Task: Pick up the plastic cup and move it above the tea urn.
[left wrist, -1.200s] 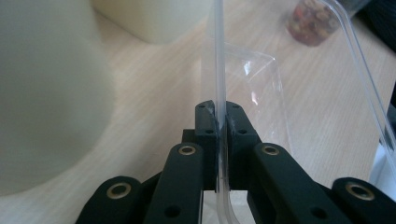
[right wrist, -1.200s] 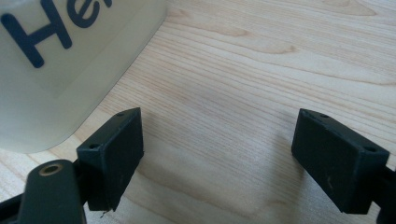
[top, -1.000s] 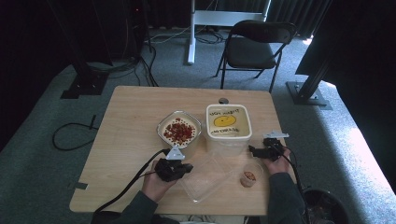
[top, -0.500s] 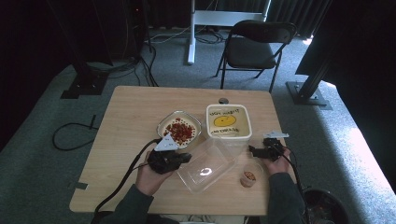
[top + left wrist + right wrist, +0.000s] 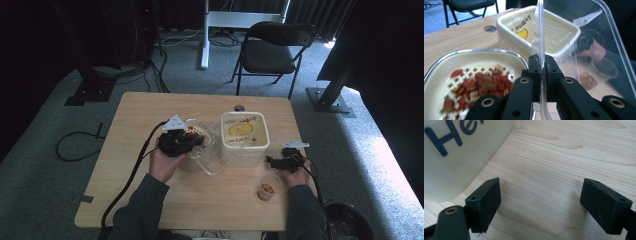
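Observation:
My left gripper (image 5: pixel 197 142) is shut on the edge of a clear plastic lid (image 5: pixel 220 155), holding it tilted above the table between the bowl and the tub. In the left gripper view the jaws pinch the clear lid (image 5: pixel 584 50) upright at its rim. Below sits a cream bowl (image 5: pixel 481 56) holding red dried fruit pieces (image 5: pixel 477 86). A cream rectangular tub (image 5: pixel 243 131) with a yellow smiley stands at centre right. My right gripper (image 5: pixel 274 162) rests open on the table beside the tub (image 5: pixel 454 160), nothing between its fingers.
A small clear cup (image 5: pixel 268 188) with reddish bits stands near the table's front right, just below the right hand. A round cable hole (image 5: pixel 239 107) lies behind the tub. A black folding chair (image 5: pixel 277 47) stands beyond the wooden table (image 5: pixel 140 115).
My left gripper has lifted the clear lid off the table and carried it up and back toward the bowl and tub. The right gripper has stayed put.

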Demonstrator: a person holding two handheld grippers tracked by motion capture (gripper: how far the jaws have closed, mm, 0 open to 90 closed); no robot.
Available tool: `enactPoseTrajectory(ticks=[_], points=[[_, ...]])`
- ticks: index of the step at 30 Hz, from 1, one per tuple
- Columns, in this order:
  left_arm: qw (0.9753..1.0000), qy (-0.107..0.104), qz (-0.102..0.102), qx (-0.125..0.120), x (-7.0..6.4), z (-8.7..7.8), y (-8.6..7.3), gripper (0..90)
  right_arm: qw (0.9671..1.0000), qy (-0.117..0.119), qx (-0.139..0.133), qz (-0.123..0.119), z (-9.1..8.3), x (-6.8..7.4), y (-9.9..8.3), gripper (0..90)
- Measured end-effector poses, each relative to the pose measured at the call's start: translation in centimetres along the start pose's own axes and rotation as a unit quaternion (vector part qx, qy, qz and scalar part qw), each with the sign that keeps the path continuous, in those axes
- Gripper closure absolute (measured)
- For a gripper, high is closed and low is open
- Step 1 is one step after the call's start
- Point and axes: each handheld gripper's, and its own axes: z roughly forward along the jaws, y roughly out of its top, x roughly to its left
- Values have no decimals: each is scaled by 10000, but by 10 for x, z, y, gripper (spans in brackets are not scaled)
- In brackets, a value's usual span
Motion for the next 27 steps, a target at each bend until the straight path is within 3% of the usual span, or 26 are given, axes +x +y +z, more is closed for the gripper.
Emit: enactPoseTrajectory(ticks=[10, 14, 19, 20, 21, 23, 25, 27], points=[[9999, 59, 110, 70, 2, 23, 33, 868, 10000, -1, -3, 0, 0, 0, 0, 160], [9995, 134, 258, 144, -1, 34, 47, 867, 10000, -1, -3, -1, 0, 0, 0, 161], [9990, 227, 314, 233, -1, 46, 55, 856, 10000, 0, -2, -3, 0, 0, 0, 161], [9997, 90, 237, 19, 1, 50, 56, 698, 10000, -2, -4, 0, 0, 0, 0, 161], [9995, 213, 240, -38, 0, 51, 56, 589, 10000, -1, -4, 1, 0, 0, 0, 161], [9993, 243, 253, -100, 1, 51, 55, 400, 10000, -1, -5, -3, 0, 0, 0, 161], [9991, 262, 252, -204, 0, 48, 56, 305, 10000, -1, -5, -4, 0, 0, 0, 161], [9983, 272, 353, -389, -3, 41, 57, 298, 10000, -3, -4, -3, 0, 0, 0, 162]])
